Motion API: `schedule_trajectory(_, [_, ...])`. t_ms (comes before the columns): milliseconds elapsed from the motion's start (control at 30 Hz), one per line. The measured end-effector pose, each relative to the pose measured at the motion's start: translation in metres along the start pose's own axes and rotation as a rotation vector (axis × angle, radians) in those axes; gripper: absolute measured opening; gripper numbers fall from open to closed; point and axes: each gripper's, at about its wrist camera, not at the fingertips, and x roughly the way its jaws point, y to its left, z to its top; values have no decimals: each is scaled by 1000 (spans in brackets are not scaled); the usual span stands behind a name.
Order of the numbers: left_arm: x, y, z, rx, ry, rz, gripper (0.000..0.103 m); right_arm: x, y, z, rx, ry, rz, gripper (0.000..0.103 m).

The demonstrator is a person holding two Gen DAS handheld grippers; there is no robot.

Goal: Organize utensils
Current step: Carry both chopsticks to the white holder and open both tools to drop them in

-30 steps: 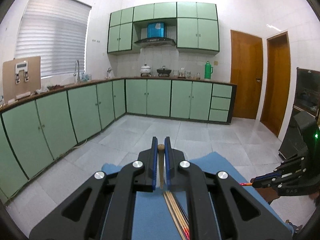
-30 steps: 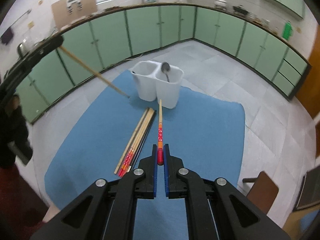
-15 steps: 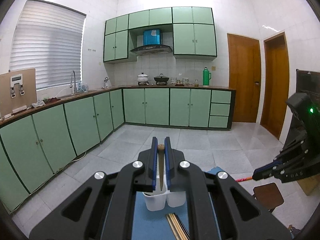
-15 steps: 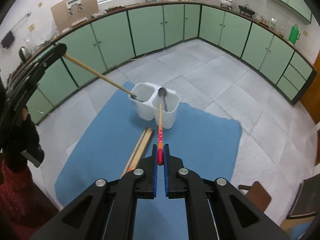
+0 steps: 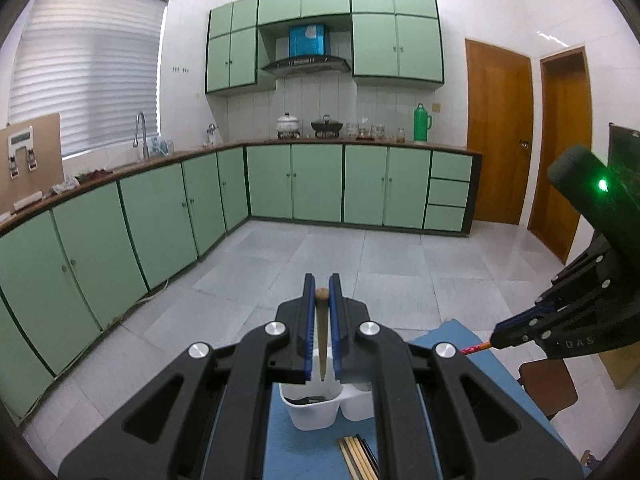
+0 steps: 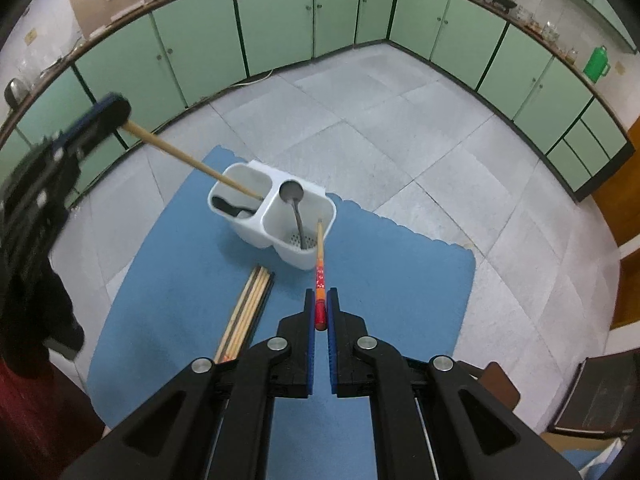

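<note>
White two-cell caddy (image 6: pixel 272 216) beside loose chopsticks (image 6: pixel 248 304), each tool (image 5: pixel 321 292) (image 6: pixel 320 312) pinching one stick.

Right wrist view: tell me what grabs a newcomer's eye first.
The white two-compartment plastic caddy on the blue cloth mat. Both claws feed it: the right claw aims a red-handled chopstick into the compartment holding a metal spoon; the left claw angles a plain wooden chopstick into the other.

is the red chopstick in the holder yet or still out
Partly in: the red chopstick has its tip inside the white holder's right compartment, its end clamped in the right gripper.
</note>
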Motion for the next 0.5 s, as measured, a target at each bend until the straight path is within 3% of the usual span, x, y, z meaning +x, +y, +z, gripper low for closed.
schedule_trajectory(500, [60,9,-11,-18,95,6,8,31,-12,27,83,-70,38,7])
